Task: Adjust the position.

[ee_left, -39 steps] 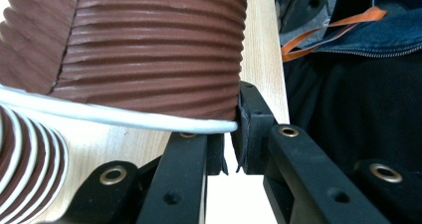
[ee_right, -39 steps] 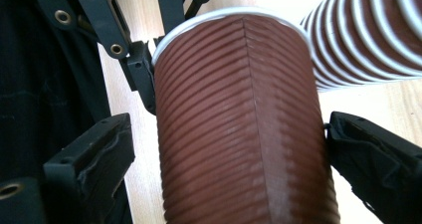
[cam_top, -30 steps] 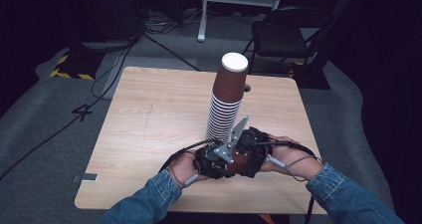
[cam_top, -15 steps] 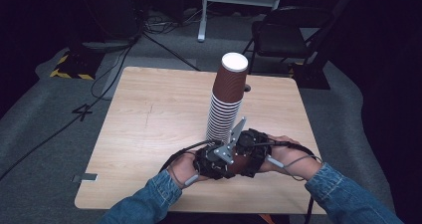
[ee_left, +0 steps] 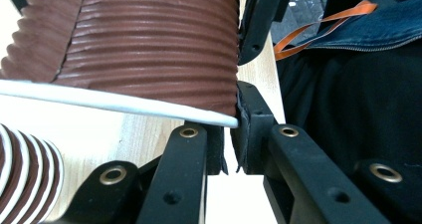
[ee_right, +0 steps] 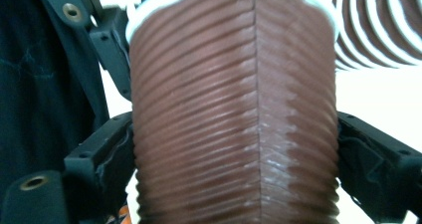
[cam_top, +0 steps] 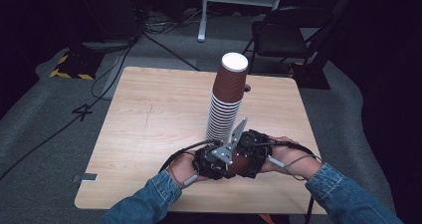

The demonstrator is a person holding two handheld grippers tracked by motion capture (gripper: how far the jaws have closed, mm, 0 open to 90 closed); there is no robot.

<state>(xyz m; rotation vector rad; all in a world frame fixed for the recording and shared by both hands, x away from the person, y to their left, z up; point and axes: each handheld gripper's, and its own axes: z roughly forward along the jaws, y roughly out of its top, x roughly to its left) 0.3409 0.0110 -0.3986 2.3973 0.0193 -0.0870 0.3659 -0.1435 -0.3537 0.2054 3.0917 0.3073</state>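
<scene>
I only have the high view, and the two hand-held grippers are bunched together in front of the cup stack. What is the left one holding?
Observer: The left hand-held gripper is shut on the white rim of a loose brown cup, pinching its wall.
Operator: And the right one?
Observer: The right hand-held gripper straddles the same cup's ribbed body, with a jaw against each side. Its jaws have just been opening a little.
Operator: Is that cup free of the stack?
Observer: Yes. In the left gripper view, bare table shows between it and the stack.
</scene>
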